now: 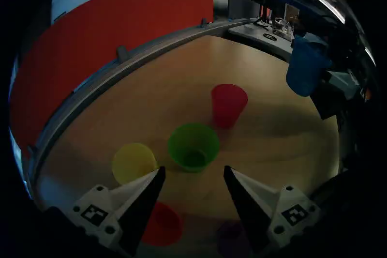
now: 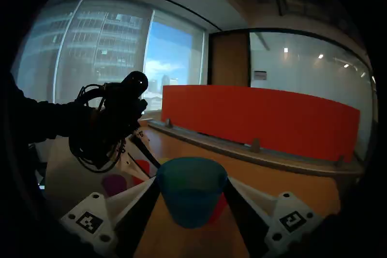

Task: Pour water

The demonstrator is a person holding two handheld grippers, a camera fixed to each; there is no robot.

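In the left gripper view my left gripper point(image 1: 193, 171) hangs open over the wooden table point(image 1: 285, 137), its tips just short of a green cup point(image 1: 193, 146). A yellow cup point(image 1: 133, 162) stands to its left and a red cup point(image 1: 228, 104) beyond it. Another red cup point(image 1: 163, 224) and a purple cup point(image 1: 232, 238) sit under the fingers. A blue cup point(image 1: 305, 67) hangs in the air at the upper right. In the right gripper view my right gripper point(image 2: 191, 183) is shut on that blue cup point(image 2: 192, 200), held upright. The left gripper point(image 2: 138, 146) and the hand holding it are at the left.
A red partition panel point(image 1: 106, 40) with a grey rail point(image 1: 121, 67) runs along the table's far edge. The table's right edge point(image 1: 336, 127) drops off to a dark area. More desks with clutter point(image 1: 271, 30) stand behind. Large windows point(image 2: 96, 54) fill the wall beyond the left hand.
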